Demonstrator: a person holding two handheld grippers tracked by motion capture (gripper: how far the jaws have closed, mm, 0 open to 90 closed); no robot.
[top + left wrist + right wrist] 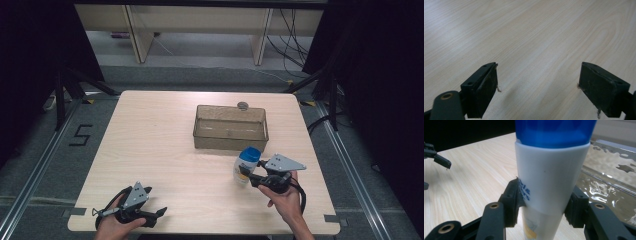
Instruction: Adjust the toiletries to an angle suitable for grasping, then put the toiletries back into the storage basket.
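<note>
Pale wooden tabletop (165,150) carries a clear plastic bin (230,128); just before it stands a white bottle with a blue cap (246,165), clamped low by the right gripper (248,176). Such a low grip risks tipping. Left gripper (539,85) idles wide open, empty.

High view: fixed above the near edge of the desk (150,150), facing forward and down; takes in the whole top and the floor beyond its far edge.

Left gripper view: rides low at the near left corner, looking along its jaws across bare wood, very close to the surface.

Right gripper view: rides near the right edge, level and close up on the bottle (551,182); shares the bottle (246,166) and clear bin (609,170) with the high view, and catches the left gripper (434,157) far off.
</note>
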